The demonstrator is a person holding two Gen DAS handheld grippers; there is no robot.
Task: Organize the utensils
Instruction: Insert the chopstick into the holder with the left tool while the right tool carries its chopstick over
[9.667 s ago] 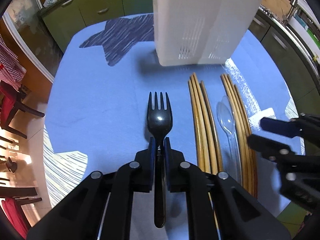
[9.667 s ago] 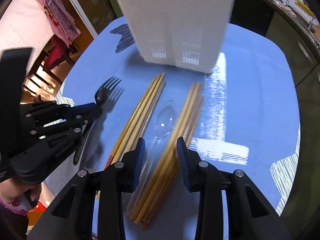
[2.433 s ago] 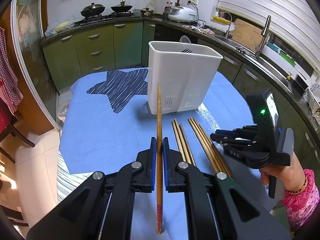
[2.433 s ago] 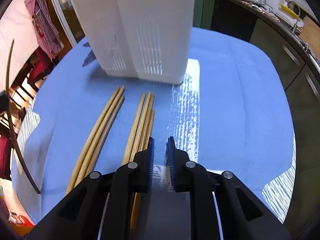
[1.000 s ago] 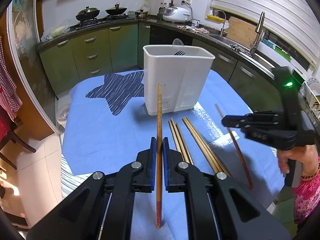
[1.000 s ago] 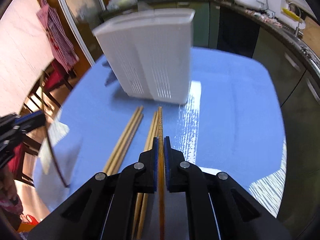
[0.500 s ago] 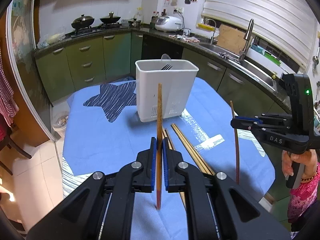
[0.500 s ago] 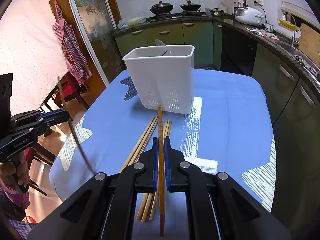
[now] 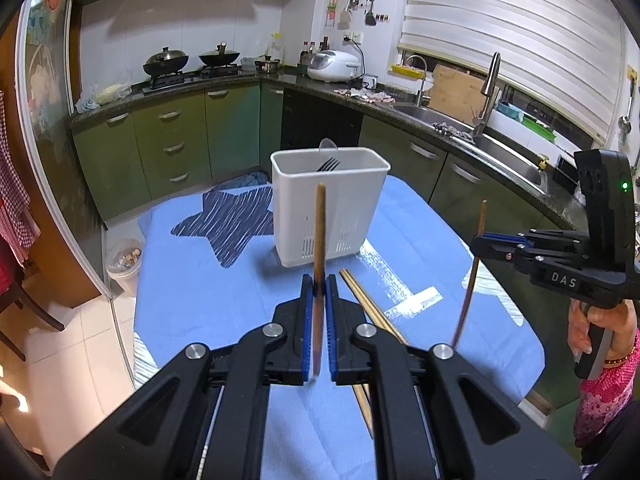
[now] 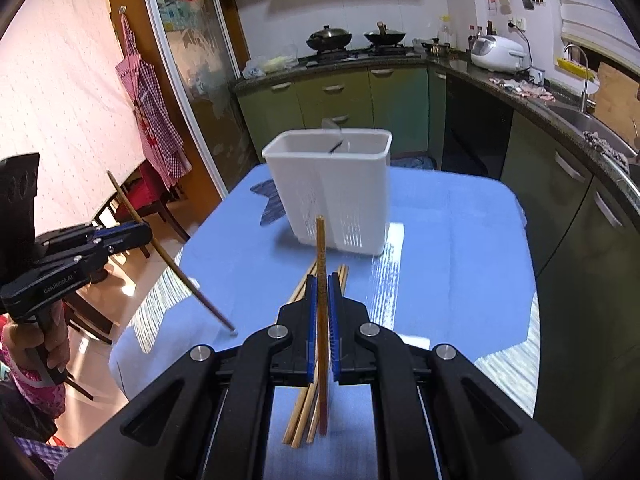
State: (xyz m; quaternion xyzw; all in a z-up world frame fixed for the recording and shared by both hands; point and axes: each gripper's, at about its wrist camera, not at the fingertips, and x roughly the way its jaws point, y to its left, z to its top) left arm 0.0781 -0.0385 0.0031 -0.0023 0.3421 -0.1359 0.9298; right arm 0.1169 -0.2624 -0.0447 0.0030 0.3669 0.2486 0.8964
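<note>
My left hand-held gripper [image 9: 319, 292] was closed on one wooden chopstick [image 9: 319, 240], and my right hand-held gripper [image 10: 322, 300] was closed on a second chopstick [image 10: 320, 248]; each stick was pinched between the blue pads with its length running roughly upright, both ends projecting past the jaws. Both were raised above the blue tabletop [image 9: 200, 280], short of the white utensil caddy [image 9: 330, 208], which stood near the tabletop's far end. A black fork [image 9: 328, 165] and a clear spoon [image 9: 328, 145] stood inside the caddy, their heads showing above the rim. Several loose chopsticks [image 10: 304, 400] lay side by side on the tabletop between me and the caddy. The sticks appeared slender, straight and plain tan, the one in the right grip darker toward its lower end. I judged them light and stiff, unlikely to bend, but smooth and narrow enough to pivot or slip in a pinch. A hold near the middle seemed best, as a grip close to one end would likely let the stick swing. The caddy looked light and might shift if a stick struck its rim.
</note>
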